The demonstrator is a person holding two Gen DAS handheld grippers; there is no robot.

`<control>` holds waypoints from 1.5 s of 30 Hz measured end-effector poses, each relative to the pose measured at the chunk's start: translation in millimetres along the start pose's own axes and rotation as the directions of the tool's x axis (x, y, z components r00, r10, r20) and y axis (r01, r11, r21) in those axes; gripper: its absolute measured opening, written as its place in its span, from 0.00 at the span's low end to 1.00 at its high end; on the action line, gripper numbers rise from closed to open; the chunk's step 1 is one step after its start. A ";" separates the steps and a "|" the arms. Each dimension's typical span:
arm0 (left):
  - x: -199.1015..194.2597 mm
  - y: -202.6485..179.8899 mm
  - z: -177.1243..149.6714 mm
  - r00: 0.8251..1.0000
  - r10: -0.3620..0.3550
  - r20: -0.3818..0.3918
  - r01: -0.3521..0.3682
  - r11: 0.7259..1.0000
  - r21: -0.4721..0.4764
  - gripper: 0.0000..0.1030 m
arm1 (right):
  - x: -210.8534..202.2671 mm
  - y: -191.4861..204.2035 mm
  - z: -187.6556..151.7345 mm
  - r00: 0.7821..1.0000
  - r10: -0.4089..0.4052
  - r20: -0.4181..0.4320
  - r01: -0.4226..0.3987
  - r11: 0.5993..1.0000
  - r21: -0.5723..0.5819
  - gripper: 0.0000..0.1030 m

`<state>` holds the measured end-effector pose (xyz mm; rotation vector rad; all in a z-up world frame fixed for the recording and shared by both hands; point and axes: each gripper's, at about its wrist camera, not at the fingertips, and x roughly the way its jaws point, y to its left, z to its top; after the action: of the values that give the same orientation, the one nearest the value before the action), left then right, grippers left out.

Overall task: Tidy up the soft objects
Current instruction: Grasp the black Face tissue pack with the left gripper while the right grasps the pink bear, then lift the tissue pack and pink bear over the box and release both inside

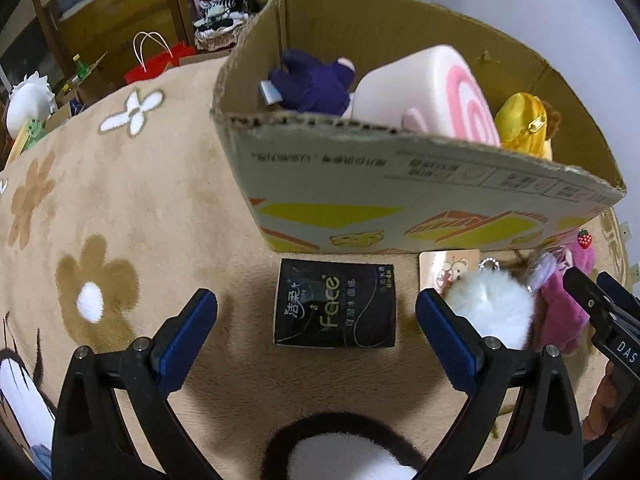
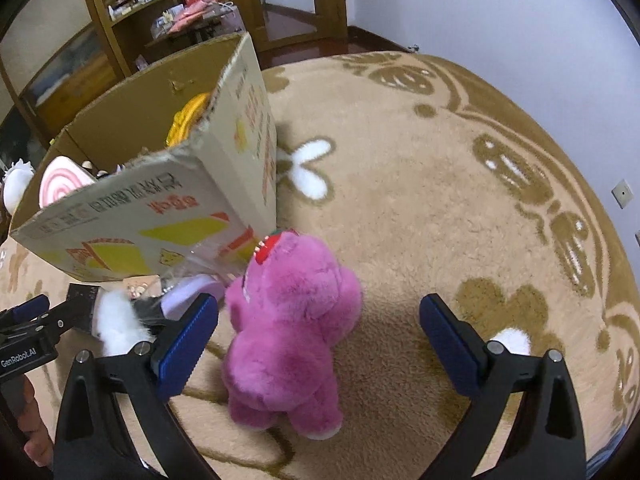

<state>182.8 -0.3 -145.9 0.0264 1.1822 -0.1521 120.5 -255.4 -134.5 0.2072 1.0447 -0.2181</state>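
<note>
The cardboard box (image 1: 400,208) stood on the carpet (image 1: 140,208), open at the top. Inside it, seen from the left wrist view, a doll (image 1: 312,84) lay at the left, a roll-shaped cushion (image 1: 432,92) in the middle and a plush toy (image 1: 524,124) at the right. A tissue pack (image 1: 335,308) lay on the carpet just before the box's near wall. To its right lay a card (image 1: 448,268), with a fluffy pompom (image 1: 492,312) partly on it. Right of the pompom, at the box's corner, lay a plush bear (image 2: 288,336). The left tool (image 1: 316,320) stood over the tissue pack, the right tool (image 2: 320,332) over the bear.
</note>
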 end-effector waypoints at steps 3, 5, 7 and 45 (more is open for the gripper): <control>7.9 0.6 -1.7 1.000 -0.002 -0.024 0.002 1.000 -0.003 0.96 | 3.5 0.5 -0.5 1.000 0.000 -0.015 0.000 1.000 -0.004 0.97; 11.2 1.4 -1.9 0.999 0.001 -0.035 -0.001 1.000 -0.005 0.96 | 5.2 1.2 -0.7 1.000 -0.003 -0.021 0.003 1.000 -0.009 0.97; 13.5 2.3 -1.8 0.999 0.002 -0.042 -0.002 1.000 0.000 0.96 | 6.5 2.5 -1.3 1.000 -0.007 -0.024 0.007 1.000 -0.017 0.96; -20.6 -0.8 -31.9 0.998 0.034 0.051 -0.035 0.999 0.030 0.62 | -23.9 8.8 -13.7 1.000 -0.002 0.016 0.003 0.998 -0.056 0.58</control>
<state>145.8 4.2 -139.0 0.0700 1.1279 -0.1400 100.1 -241.4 -119.8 0.1537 1.0340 -0.1925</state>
